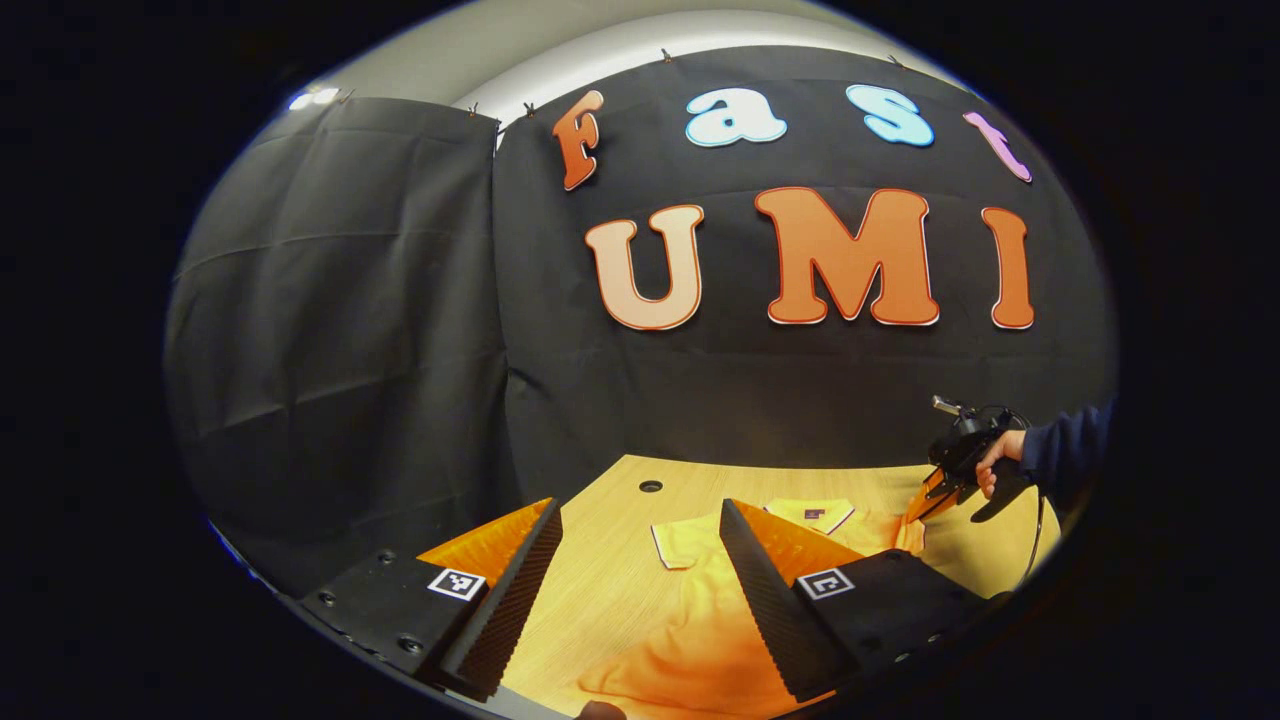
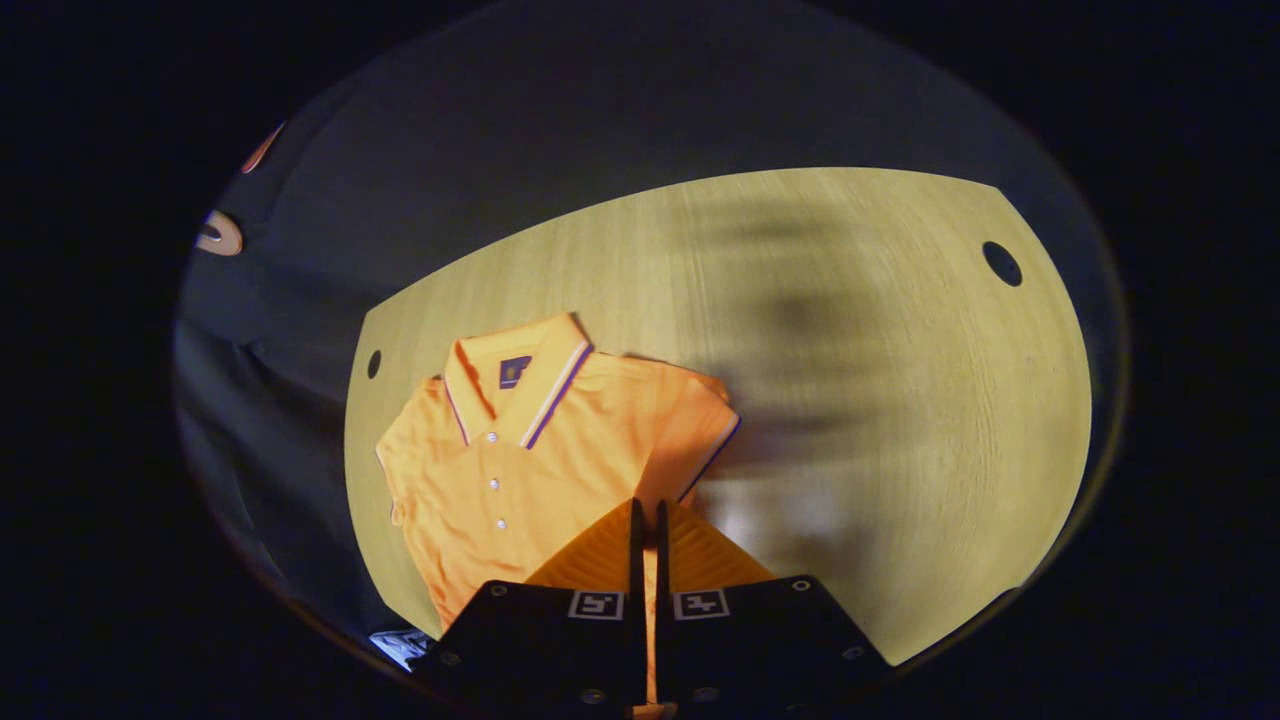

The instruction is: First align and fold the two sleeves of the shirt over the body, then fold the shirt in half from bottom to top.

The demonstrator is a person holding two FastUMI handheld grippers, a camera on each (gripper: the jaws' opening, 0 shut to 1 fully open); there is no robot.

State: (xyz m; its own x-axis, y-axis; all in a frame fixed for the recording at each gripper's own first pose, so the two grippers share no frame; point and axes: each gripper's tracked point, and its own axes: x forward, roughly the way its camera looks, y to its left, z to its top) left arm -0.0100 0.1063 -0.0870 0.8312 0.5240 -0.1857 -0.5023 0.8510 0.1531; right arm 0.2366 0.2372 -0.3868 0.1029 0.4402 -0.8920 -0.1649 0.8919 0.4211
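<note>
Wooden table (image 2: 850,330), round holes (image 2: 1002,263) near corners; black cloth wall (image 1: 340,330) behind.

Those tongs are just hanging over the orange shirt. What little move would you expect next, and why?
Probably lower the left tongs onto the sleeve just ahead of them and pinch its edge. They stand wide open above the shirt, and that sleeve sticks out flat on the table, not yet folded over the body.
</note>
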